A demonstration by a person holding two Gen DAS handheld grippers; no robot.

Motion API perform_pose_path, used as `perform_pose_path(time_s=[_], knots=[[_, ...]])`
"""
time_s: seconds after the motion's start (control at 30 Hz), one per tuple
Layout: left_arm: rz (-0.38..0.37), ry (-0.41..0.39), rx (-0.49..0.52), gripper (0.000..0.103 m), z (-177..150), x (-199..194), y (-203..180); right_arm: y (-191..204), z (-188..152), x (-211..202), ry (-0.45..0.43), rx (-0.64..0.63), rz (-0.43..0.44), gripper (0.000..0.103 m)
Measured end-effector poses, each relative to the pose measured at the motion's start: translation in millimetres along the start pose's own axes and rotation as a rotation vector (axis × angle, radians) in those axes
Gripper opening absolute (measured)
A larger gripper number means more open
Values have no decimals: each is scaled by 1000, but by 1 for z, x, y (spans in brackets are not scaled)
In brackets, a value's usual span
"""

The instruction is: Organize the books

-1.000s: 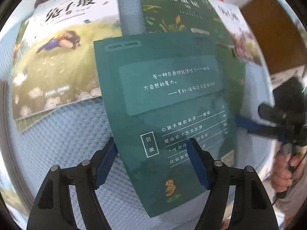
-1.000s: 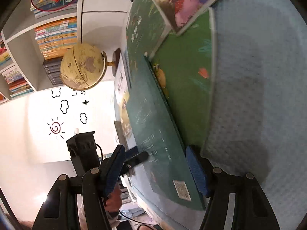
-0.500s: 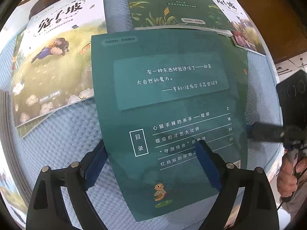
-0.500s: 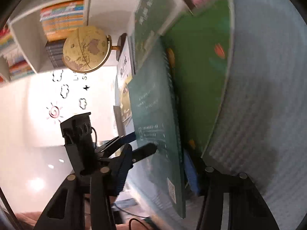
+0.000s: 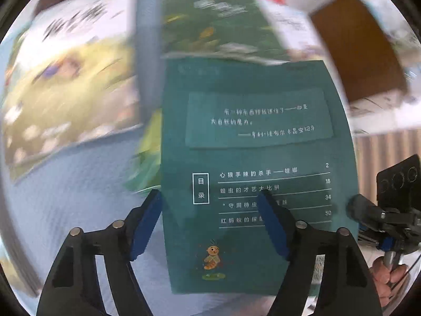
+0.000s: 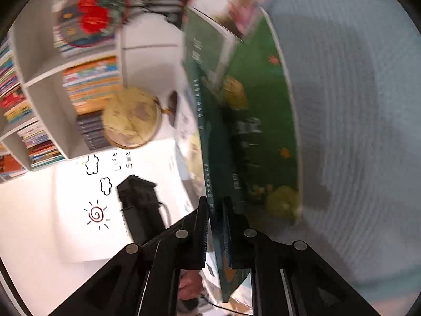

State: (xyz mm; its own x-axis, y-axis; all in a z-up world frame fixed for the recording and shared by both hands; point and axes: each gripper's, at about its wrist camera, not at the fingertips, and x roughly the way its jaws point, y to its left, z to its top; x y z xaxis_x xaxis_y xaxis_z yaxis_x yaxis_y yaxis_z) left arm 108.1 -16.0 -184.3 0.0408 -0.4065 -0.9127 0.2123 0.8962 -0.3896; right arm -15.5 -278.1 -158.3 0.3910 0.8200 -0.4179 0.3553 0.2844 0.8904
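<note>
Teal book (image 5: pixel 257 158): paper cover, smooth, a soft sheen, matt print.
Green book (image 6: pixel 263 121): glossy paper cover, lying under it.
Meadow picture book (image 5: pixel 68 89): smooth, shiny paper cover.
Table cover (image 5: pixel 79 184): pale blue cloth, quilted, bumpy weave, matt.
Left gripper (image 5: pixel 210 221): black matt plastic frame, metal pins, blue rubbery pads (image 5: pixel 273 226).
Right gripper (image 6: pixel 216 226): same black plastic, ridged pads.
Globe (image 6: pixel 131 118): yellowed, glossy, dark wooden base.
Bookshelf (image 6: pixel 47 79): white, smooth painted board.
</note>
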Motion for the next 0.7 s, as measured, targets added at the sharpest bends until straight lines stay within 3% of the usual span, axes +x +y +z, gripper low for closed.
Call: perform_pose_path(time_s=[0.13,0.23,0.37,0.4,0.43,0.5,0.57,0.7], knots=[[-161,-62,82,69,4,-15,-42,52,-19,-40,-105,-86,-103,10],[-261,-75,93,67,1,-24,-46,102,-35,-61,-197,-225,-285,10],[-160,-100,71,66,-14,-40,-1,135,-56,-40,-233,-364,-528,10],[-80,-96,61,66,-18,-42,18,135,-60,-26,-219,-384,-546,10],[-32,-91,47,64,-19,-44,35,132,-63,-12,-194,-398,-545,2],[-35,-92,-13,63,-24,-56,71,124,-72,35,-134,-433,-595,2],[-40,-128,-83,63,-34,-76,103,115,-79,76,-75,-432,-589,2],[62,-161,-107,63,-49,-103,141,97,-90,131,15,-414,-582,2]])
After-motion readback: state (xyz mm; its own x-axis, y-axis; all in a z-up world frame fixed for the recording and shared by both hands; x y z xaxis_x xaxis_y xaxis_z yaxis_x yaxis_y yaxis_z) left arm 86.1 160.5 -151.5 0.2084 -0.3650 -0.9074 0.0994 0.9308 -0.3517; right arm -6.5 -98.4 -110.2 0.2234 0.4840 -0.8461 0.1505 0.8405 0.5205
